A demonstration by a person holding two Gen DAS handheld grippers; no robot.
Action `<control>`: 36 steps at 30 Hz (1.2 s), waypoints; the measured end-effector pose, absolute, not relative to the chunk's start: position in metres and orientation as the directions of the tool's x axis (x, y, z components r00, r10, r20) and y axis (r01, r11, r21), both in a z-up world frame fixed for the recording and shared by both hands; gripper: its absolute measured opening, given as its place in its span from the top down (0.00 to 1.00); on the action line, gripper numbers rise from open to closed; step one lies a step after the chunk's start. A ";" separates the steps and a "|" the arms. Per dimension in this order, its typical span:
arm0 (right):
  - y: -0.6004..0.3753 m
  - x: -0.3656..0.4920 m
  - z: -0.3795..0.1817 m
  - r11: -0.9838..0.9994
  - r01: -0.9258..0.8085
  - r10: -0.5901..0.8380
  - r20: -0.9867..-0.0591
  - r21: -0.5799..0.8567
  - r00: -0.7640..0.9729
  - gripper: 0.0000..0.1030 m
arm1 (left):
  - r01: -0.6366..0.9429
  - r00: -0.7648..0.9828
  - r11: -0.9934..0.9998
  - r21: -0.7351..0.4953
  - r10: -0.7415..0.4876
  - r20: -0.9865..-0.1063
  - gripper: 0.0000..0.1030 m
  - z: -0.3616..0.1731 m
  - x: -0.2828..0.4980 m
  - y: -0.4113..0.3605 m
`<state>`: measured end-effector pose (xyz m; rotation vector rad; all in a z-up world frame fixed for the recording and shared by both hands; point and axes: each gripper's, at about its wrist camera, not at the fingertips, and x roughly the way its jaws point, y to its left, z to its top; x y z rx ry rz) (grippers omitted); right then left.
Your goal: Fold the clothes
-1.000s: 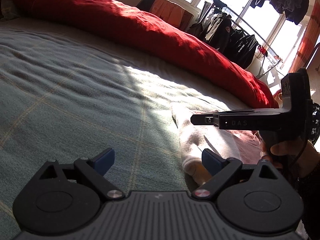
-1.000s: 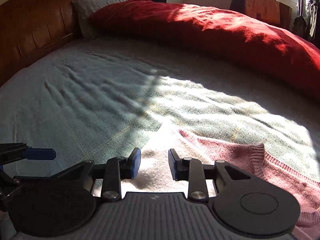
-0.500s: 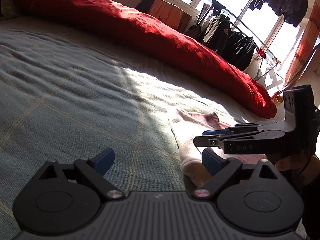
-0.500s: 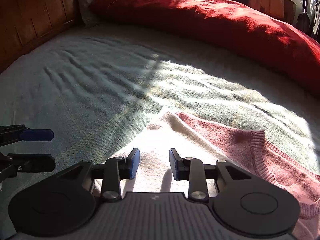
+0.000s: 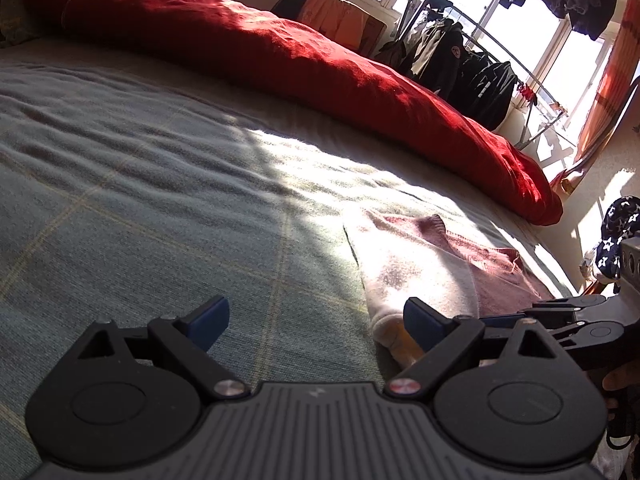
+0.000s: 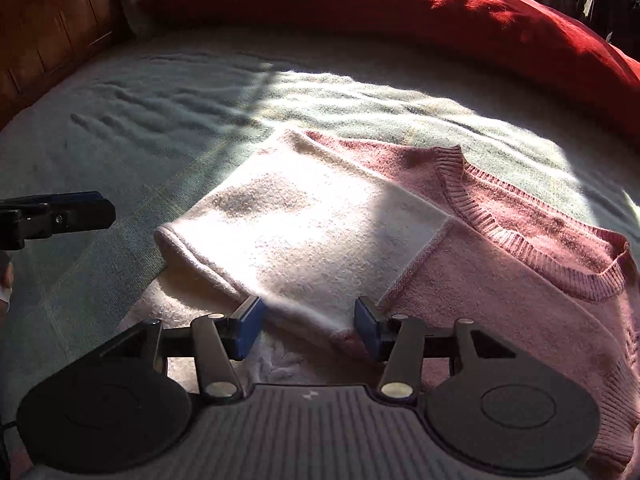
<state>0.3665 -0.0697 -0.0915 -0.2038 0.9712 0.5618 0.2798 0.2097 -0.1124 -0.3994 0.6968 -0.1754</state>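
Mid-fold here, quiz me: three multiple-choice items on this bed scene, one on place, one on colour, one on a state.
1. Where does the sweater lie?
A. on the grey-green blanket
B. on top of the red duvet
C. on the clothes rack

2. What colour is the sleeve folded across the sweater's pink body?
A. black
B. cream
C. blue

3. How does the right hand-held gripper stand?
A. clamped shut on the collar
B. open, with the sleeve's edge between its pads
C. lifting the sweater clear of the bed

Answers:
1. A: the knit lies flat on the blanket, well short of the red duvet.
2. B: the sunlit sleeve is cream against the pink.
3. B: a wide gap shows between the blue pads and the fabric lies slack; the jaws have just been opening.
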 end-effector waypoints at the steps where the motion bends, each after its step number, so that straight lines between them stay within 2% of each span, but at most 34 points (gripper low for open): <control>1: -0.073 0.362 -0.088 0.837 -0.543 0.362 -0.818 0.073 0.447 0.46 | 0.027 0.756 0.909 -0.415 -0.290 -0.587 0.09 -0.112 0.280 0.210; 5: -0.098 0.356 -0.076 0.876 -0.470 0.367 -0.785 0.110 0.499 0.40 | 0.034 0.752 0.909 -0.416 -0.298 -0.588 0.09 -0.113 0.281 0.209; 8: -0.113 0.351 -0.085 0.899 -0.419 0.334 -0.819 0.129 0.466 0.40 | 0.063 0.735 0.913 -0.404 -0.316 -0.600 0.09 -0.112 0.281 0.202; 12: -0.138 0.309 -0.068 0.904 -0.396 0.356 -0.794 0.160 0.492 0.40 | 0.100 0.710 0.927 -0.362 -0.321 -0.626 0.09 -0.104 0.277 0.178; 15: -0.163 0.269 -0.049 0.911 -0.382 0.353 -0.771 0.155 0.530 0.31 | 0.185 0.672 0.923 -0.339 -0.370 -0.642 0.09 -0.093 0.270 0.147; 21: -0.219 0.202 -0.051 0.945 -0.292 0.300 -0.753 0.150 0.586 0.27 | 0.402 0.536 0.847 -0.348 -0.526 -0.660 0.09 -0.089 0.257 0.070; 24: -0.246 0.177 -0.069 0.949 -0.208 0.315 -0.755 0.237 0.576 0.27 | 0.374 0.481 0.864 -0.337 -0.491 -0.726 0.09 -0.107 0.252 0.048; 32: -0.283 0.111 -0.110 0.924 -0.119 0.363 -0.735 0.364 0.573 0.24 | 0.332 0.493 0.920 -0.207 -0.356 -0.794 0.09 -0.101 0.195 0.050; 34: -0.288 0.102 -0.114 0.912 -0.129 0.387 -0.712 0.390 0.586 0.20 | 0.330 0.507 0.929 -0.165 -0.323 -0.799 0.09 -0.094 0.172 0.048; 36: -0.288 0.097 -0.117 0.902 -0.147 0.409 -0.694 0.407 0.592 0.11 | 0.347 0.523 0.921 -0.177 -0.347 -0.778 0.09 -0.088 0.150 0.044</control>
